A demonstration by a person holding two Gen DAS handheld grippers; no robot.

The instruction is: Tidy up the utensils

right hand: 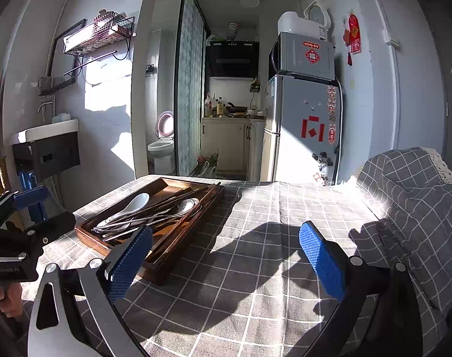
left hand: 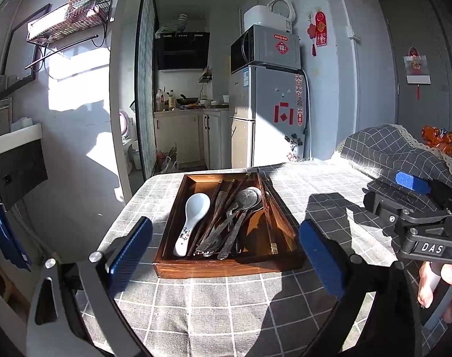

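A brown wooden tray lies on the grey checked tablecloth. In it are a white ceramic spoon, dark wooden chopsticks, several metal spoons and one chopstick along the right side. My left gripper is open and empty, above the tray's near edge. My right gripper is open and empty over bare cloth, right of the tray. The ceramic spoon and metal spoons show in the right wrist view too.
The table has a grey checked cloth, with a covered chair or cushion at the right. A fridge with a microwave stands behind the table. The right gripper body shows at the right of the left wrist view.
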